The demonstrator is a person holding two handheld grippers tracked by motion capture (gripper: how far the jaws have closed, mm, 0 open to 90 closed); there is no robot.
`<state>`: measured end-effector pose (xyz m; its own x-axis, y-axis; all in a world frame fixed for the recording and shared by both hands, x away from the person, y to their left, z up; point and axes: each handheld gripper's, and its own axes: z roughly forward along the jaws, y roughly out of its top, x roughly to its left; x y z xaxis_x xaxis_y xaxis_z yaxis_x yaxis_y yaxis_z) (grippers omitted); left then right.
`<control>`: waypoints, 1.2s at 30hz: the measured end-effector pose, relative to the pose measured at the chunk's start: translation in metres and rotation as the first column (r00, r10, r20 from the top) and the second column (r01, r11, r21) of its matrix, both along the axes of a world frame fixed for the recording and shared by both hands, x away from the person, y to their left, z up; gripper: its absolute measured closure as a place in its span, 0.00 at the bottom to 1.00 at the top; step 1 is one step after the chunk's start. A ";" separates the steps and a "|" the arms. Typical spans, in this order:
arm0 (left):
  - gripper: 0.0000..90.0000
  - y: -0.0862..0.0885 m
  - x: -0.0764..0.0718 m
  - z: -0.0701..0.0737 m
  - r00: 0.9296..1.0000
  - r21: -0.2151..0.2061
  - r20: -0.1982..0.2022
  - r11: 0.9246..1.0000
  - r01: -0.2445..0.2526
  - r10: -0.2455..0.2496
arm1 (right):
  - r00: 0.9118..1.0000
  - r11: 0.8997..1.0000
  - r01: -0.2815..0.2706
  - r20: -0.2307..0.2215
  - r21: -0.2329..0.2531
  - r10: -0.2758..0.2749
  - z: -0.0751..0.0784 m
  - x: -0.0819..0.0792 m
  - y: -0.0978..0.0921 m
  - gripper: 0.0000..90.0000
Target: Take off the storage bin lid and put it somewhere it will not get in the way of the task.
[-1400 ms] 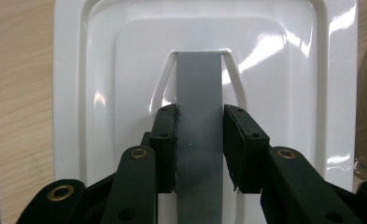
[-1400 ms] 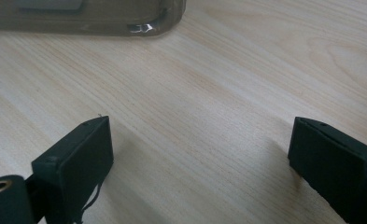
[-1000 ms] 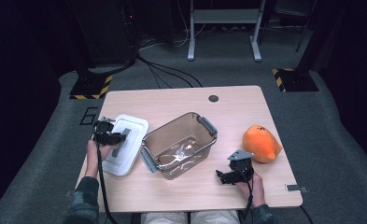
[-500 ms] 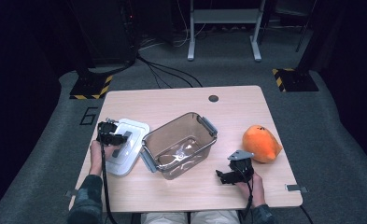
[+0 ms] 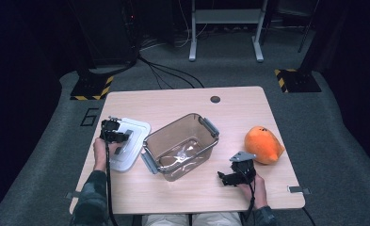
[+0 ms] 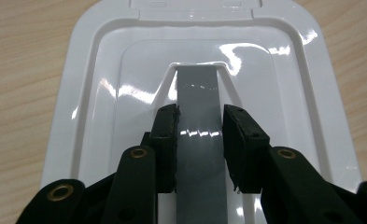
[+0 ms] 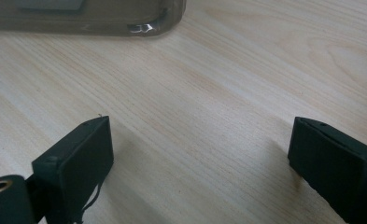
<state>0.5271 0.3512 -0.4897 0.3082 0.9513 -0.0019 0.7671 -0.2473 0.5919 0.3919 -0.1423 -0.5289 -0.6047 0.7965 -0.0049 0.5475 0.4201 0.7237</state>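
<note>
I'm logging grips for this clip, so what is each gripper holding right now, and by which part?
The left gripper straddles the grey handle of the white lid, jaws at its sides. The right gripper is open over the table, holding nothing.

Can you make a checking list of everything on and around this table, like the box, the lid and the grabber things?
Surface: wooden table, with a dark round hole near the far edge.
Job's things: white lid lies flat, left of the clear brown container, which stands open.
Clutter: orange plush toy at the right.
Grippers: left gripper has its jaws either side of the lid's grey handle; whether it grips, cannot tell. Right gripper is open over bare table.
Cables: one trails from each gripper; more lie on the floor.
Surroundings: grey carpet, stands with striped bases.
</note>
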 end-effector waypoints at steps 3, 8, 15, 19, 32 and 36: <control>0.54 0.001 -0.003 0.004 0.998 -0.030 0.009 0.998 -0.054 0.054 | 1.000 1.000 0.003 -0.002 0.002 -0.003 0.000 0.000 0.000 0.07; 0.30 0.001 -0.015 0.012 0.995 -0.037 0.040 0.995 -0.091 0.092 | 1.000 1.000 0.002 0.000 0.001 -0.002 0.000 0.000 0.000 0.07; 0.20 0.003 -0.050 0.020 0.990 -0.087 0.111 0.993 -0.082 0.091 | 1.000 1.000 0.005 -0.002 0.003 -0.005 0.000 0.000 0.000 0.07; 0.16 0.001 -0.079 0.015 0.988 -0.104 0.145 0.994 -0.036 0.051 | 1.000 1.000 0.007 -0.002 0.003 -0.007 0.000 0.000 0.000 0.07; 0.08 -0.022 -0.144 -0.003 0.982 -0.097 0.174 0.992 0.085 -0.067 | 1.000 1.000 0.005 0.001 0.001 -0.005 0.000 0.000 0.000 0.07; 0.06 -0.027 -0.152 -0.006 0.979 -0.095 0.192 0.991 0.089 -0.070 | 1.000 1.000 0.008 -0.001 0.003 -0.008 0.000 0.000 0.000 0.07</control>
